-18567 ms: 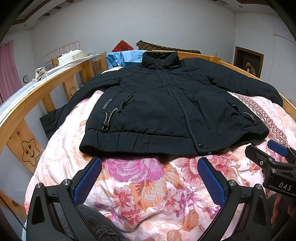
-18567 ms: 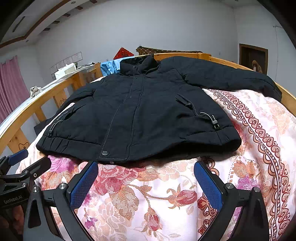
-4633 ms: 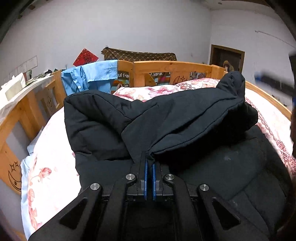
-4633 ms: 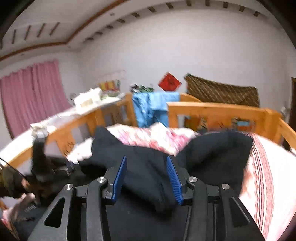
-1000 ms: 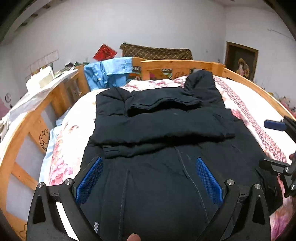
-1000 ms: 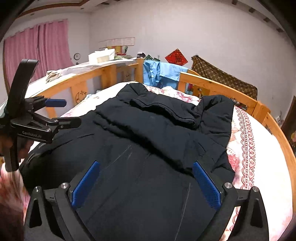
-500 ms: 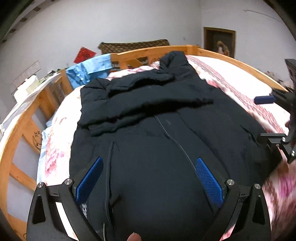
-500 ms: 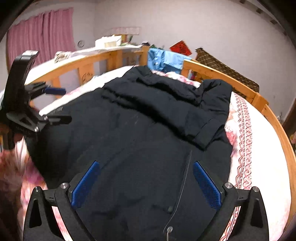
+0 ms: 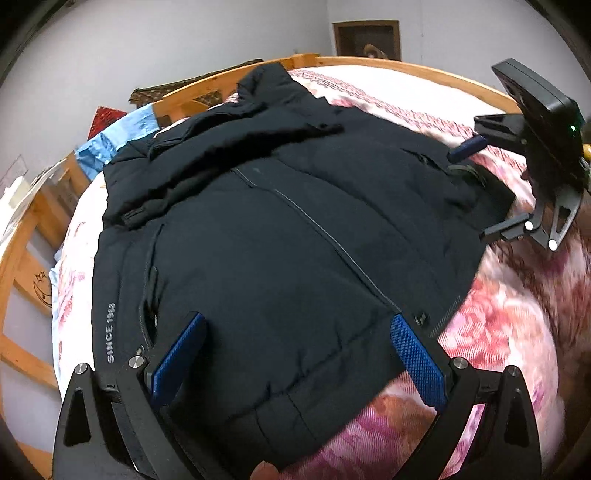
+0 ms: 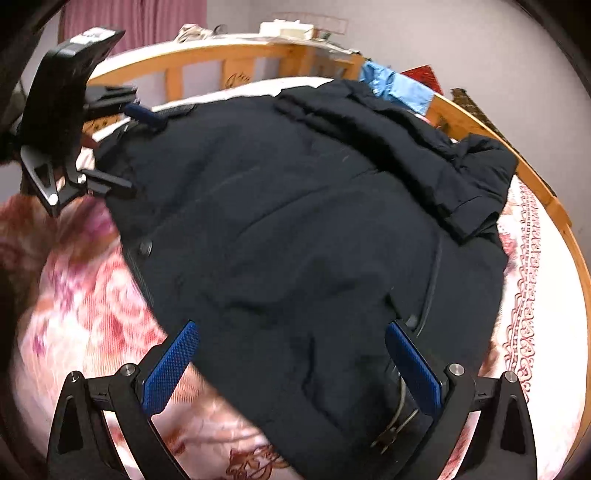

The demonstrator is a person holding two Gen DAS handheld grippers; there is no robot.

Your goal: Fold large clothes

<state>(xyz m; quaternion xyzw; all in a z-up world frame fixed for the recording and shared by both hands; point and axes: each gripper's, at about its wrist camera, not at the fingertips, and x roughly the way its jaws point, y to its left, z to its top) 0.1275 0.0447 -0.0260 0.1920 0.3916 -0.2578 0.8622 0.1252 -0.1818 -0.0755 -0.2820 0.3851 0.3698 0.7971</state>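
Note:
A black padded jacket (image 9: 280,229) lies front up on the floral quilt, both sleeves folded across its chest near the collar. It also shows in the right wrist view (image 10: 295,229). My left gripper (image 9: 295,350) is open and empty, just above the jacket's hem on its left side. My right gripper (image 10: 291,358) is open and empty over the hem's right side. Each gripper shows in the other's view: the right one (image 9: 476,188) at the jacket's right hem corner, the left one (image 10: 125,151) at the left hem corner.
The floral quilt (image 9: 498,325) covers a bed with a wooden rail (image 9: 22,236) around it. A blue shirt (image 9: 114,136) hangs over the headboard rail. A framed picture (image 9: 367,38) hangs on the far wall. Pink curtains (image 10: 147,14) hang by the left wall.
Both grippers have drawn back from the folded sleeves toward the hem and turned outward, left toward the left corner, right toward the right. Both stay open.

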